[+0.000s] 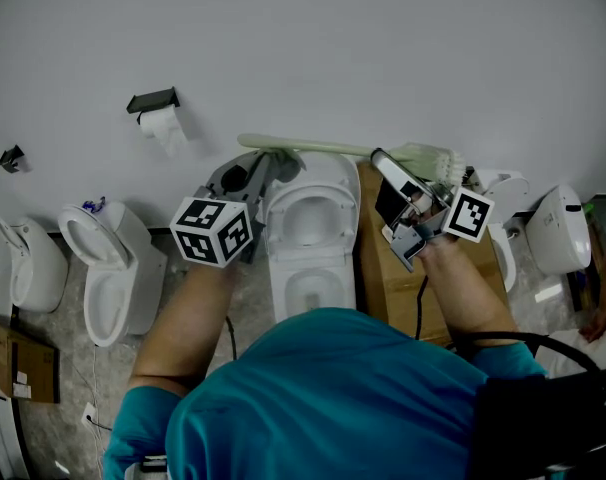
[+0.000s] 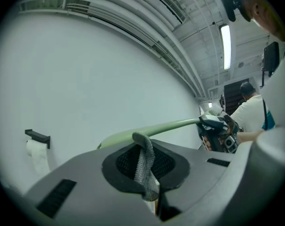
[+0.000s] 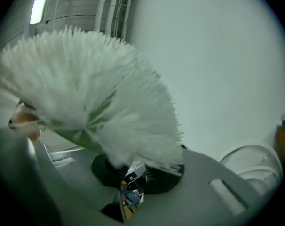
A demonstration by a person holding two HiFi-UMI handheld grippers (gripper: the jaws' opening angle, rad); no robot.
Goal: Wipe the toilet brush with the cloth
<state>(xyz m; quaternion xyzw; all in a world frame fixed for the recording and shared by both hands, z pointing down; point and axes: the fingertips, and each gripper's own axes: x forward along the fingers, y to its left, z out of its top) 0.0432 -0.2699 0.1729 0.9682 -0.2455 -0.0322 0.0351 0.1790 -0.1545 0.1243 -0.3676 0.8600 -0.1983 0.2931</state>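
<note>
The toilet brush is held level above a toilet in the head view, with a pale green handle [image 1: 323,147] and white bristle head [image 1: 431,158]. My right gripper [image 1: 385,165] is shut on the brush just behind the head. In the right gripper view the bristles [image 3: 86,93] fill the picture above the jaws of the right gripper [image 3: 133,171]. My left gripper [image 1: 263,163] is shut on a grey mesh cloth [image 2: 145,164] at the handle's far left end. In the left gripper view the handle [image 2: 156,128] runs just behind the cloth toward the right gripper [image 2: 217,133].
A white toilet [image 1: 308,233] stands below the brush, with more toilets to the left [image 1: 108,268] and right [image 1: 563,228]. A cardboard box [image 1: 383,268] sits beside the middle one. A paper roll holder [image 1: 158,113] hangs on the wall. Another person [image 2: 248,109] stands far right.
</note>
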